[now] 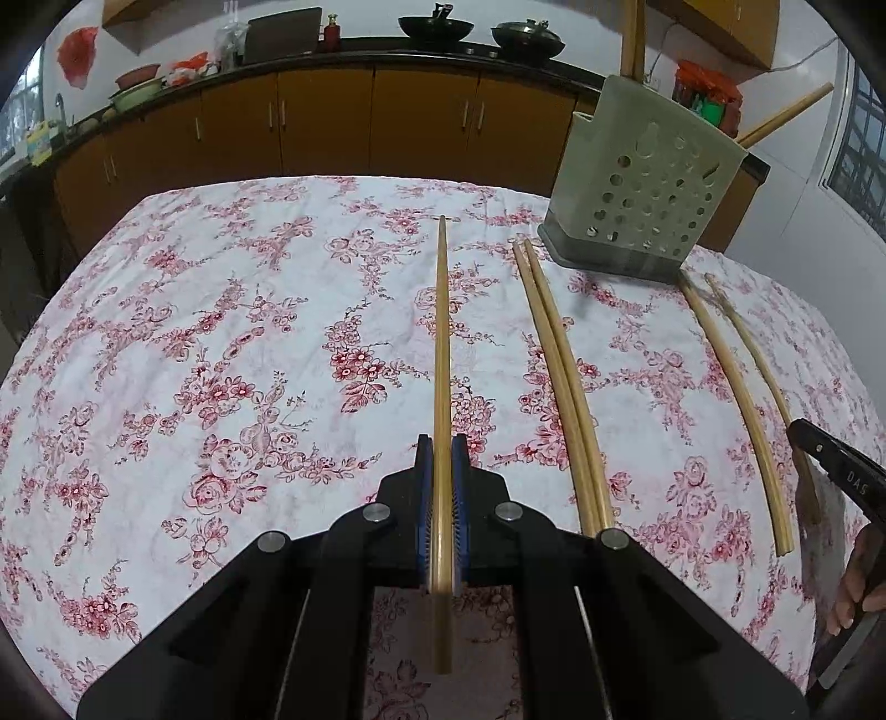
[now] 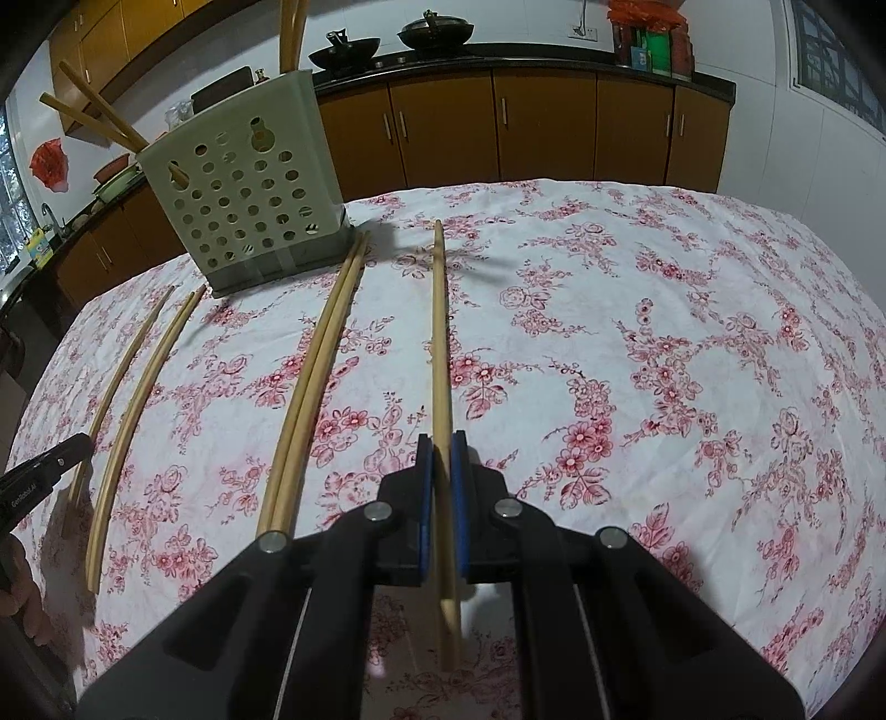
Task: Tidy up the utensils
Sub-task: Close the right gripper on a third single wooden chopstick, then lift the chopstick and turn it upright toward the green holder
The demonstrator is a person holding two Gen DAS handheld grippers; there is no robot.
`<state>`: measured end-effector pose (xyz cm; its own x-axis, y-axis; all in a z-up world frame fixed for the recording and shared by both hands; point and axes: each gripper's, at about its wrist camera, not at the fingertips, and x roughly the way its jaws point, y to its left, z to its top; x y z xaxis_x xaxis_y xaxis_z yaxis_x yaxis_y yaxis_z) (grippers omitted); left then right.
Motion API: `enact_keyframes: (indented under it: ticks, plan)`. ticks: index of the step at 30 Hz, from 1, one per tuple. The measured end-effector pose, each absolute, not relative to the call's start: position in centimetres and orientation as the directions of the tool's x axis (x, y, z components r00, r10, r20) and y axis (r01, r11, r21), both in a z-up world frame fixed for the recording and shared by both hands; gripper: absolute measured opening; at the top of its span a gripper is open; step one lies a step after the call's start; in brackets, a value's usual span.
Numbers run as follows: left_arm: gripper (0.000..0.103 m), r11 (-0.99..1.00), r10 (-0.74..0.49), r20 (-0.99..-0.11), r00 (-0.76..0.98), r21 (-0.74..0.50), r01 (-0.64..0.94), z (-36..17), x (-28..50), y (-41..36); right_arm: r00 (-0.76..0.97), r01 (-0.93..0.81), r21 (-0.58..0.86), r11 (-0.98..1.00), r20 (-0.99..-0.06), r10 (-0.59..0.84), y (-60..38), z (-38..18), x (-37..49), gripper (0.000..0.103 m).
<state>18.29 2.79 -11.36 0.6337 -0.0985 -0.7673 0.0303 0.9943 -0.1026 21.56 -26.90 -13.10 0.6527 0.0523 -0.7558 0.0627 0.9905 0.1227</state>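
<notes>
In the left wrist view our left gripper (image 1: pixel 442 459) points down toward the table, and its blue pads are closed on one chopstick (image 1: pixel 441 343) that runs up the middle of the frame, its far end toward the holder side. In the right wrist view our right gripper (image 2: pixel 442 459) is tilted down in the same way, and its pads are closed on another chopstick (image 2: pixel 439 332), also along the middle of the frame. We cannot tell if the far tips touch the cloth.

At the lower right edge of the left view we see the other gripper's black finger and part of a hand (image 1: pixel 855 587).

The table is covered with a white tablecloth (image 1: pixel 221 332) with red flowers. A pair of chopsticks (image 1: pixel 559 376) lies right of centre in the left view, the two sticks touching. Two more chopsticks (image 1: pixel 742 410) lie further right, a little apart. The pale green holder (image 1: pixel 642 183) with round holes stands at the upper right, and some chopsticks already stand in it. Behind, brown cabinets (image 1: pixel 332 116) run under a dark counter with two black pans (image 1: pixel 437 27).
</notes>
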Motion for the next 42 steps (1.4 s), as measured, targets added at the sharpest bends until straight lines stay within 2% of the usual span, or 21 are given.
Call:
enact_keyframes:
  ticks: [19, 23, 29, 42]
  plan:
    - [0.008, 0.996, -0.083, -0.77, 0.632, -0.071, 0.044, -11.1, 18.0, 2.6, 0.651, 0.067, 0.113, 0.991, -0.758, 0.042, -27.0, -13.1, 21.7, 0.008]
    - [0.008, 0.996, -0.086, -0.764, 0.64, -0.086, 0.031, -10.5, 18.2, 3.2, 0.691, 0.077, 0.128, 0.989, -0.722, 0.04, -27.9, -11.2, 21.3, 0.008]
    - [0.008, 0.995, -0.085, -0.708, 0.701, -0.092, 0.028, -7.6, 17.9, 3.9, 0.751, 0.093, 0.15, 0.984, -0.659, 0.03, -29.4, -8.0, 20.6, 0.008]
    - [0.008, 0.996, -0.078, -0.675, 0.733, -0.084, 0.028, -5.9, 17.8, 3.9, 0.77, 0.101, 0.158, 0.982, -0.638, 0.024, -30.1, -7.1, 20.4, 0.008]
